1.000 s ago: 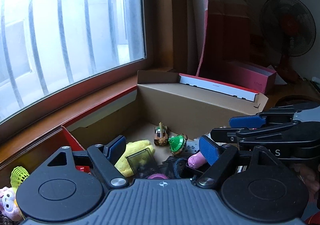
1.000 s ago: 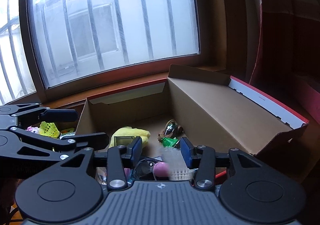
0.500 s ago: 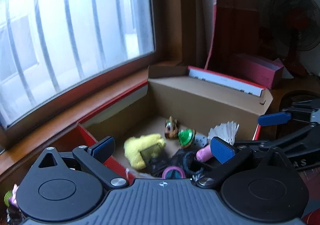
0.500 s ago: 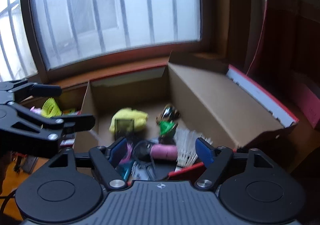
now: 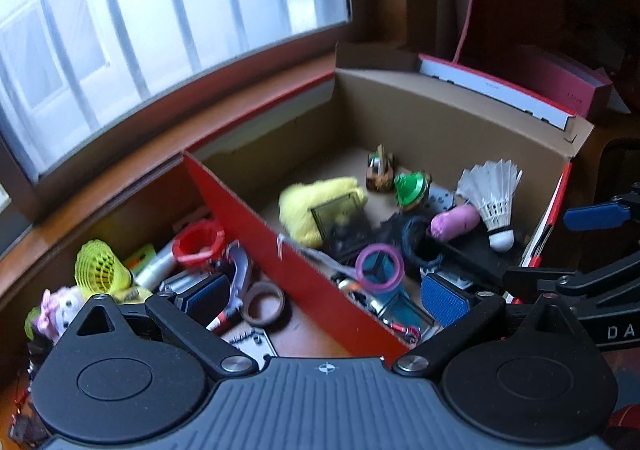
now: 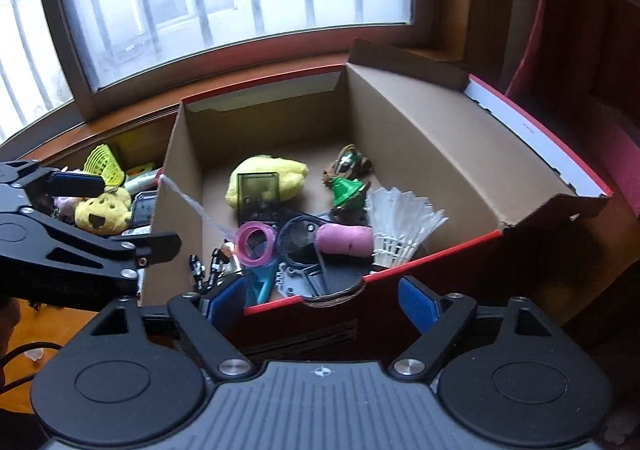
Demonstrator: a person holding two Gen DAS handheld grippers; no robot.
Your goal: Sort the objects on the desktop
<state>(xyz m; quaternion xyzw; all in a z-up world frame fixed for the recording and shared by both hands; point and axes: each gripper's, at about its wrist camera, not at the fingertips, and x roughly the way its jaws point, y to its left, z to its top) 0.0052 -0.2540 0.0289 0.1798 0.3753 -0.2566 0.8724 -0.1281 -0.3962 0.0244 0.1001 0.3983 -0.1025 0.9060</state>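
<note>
A red cardboard box [image 6: 440, 153] holds a yellow plush [image 6: 280, 173], a green spinning top [image 6: 348, 189], a pink roll [image 6: 344, 240], a pink ring [image 6: 256, 242] and a white shuttlecock [image 6: 400, 230]. My right gripper [image 6: 322, 302] is open and empty above the box's near wall. My left gripper [image 5: 326, 296] is also open and empty, straddling the box's red left wall [image 5: 280, 258]. The shuttlecock [image 5: 494, 193] lies by the right wall. On the desk left of the box lie a yellow shuttlecock [image 5: 100, 270], a red ring [image 5: 198, 244] and a brown tape ring [image 5: 264, 302].
A yellow bear plush [image 6: 102, 209] and a pink plush [image 5: 56, 310] sit among the clutter left of the box. The barred window and wooden sill [image 6: 260, 65] run behind. A red carton [image 5: 560, 85] stands beyond the box on the right.
My right gripper has opened and the white shuttlecock now lies in the box. Both grippers have risen and pulled back, so more of the box floor shows.
</note>
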